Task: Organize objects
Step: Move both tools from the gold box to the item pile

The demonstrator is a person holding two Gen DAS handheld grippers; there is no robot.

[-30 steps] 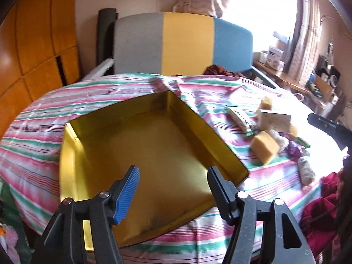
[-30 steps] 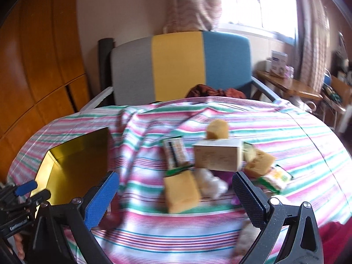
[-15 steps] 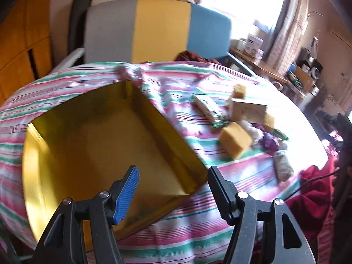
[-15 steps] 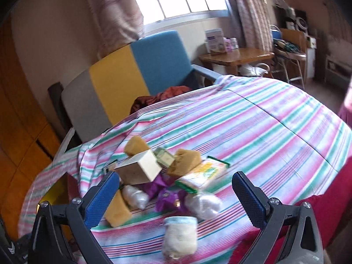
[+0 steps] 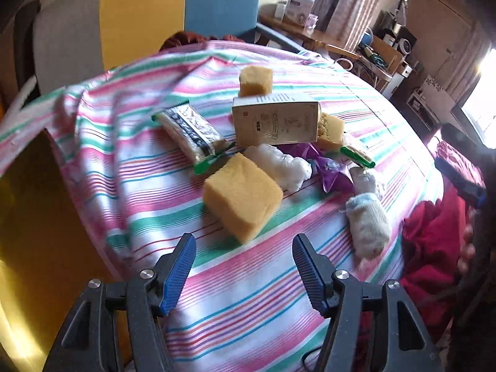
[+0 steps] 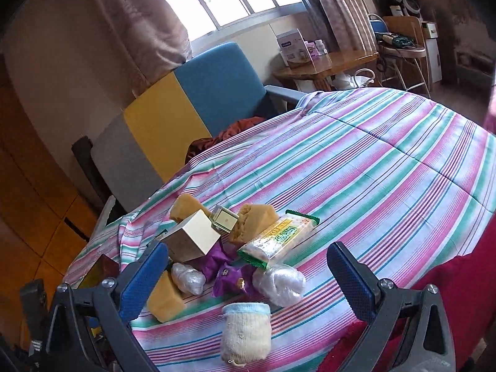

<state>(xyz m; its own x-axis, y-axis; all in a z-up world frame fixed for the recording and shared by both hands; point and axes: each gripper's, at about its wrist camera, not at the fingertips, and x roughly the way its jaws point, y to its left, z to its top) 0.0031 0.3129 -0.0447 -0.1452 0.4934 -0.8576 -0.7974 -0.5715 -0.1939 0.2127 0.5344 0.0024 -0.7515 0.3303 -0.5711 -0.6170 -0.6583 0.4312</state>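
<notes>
A heap of small objects lies on the striped tablecloth (image 5: 148, 198). A large yellow sponge (image 5: 241, 198) is nearest my open, empty left gripper (image 5: 243, 274), just beyond its fingertips. Behind it lie a cardboard box (image 5: 276, 122), a green-edged snack packet (image 5: 192, 133), white plastic-wrapped bundles (image 5: 279, 164), purple wrappers (image 5: 328, 170) and a rolled cream sock (image 5: 369, 226). The gold tin tray (image 5: 34, 248) is at the left. My right gripper (image 6: 245, 276) is open and empty over the sock (image 6: 246, 331), with the box (image 6: 192, 238), a biscuit packet (image 6: 279, 238) and wrappers (image 6: 229, 276) beyond.
A grey, yellow and blue chair (image 6: 173, 117) stands behind the table. A wooden side table (image 6: 325, 65) with boxes is at the back right. Red cloth (image 5: 434, 248) hangs at the table's right edge. The right half of the tablecloth (image 6: 387, 161) holds no objects.
My left gripper has swung right, from over the gold tray to the heap of objects. My right gripper has moved right and nearer, so the sock now lies between its fingers.
</notes>
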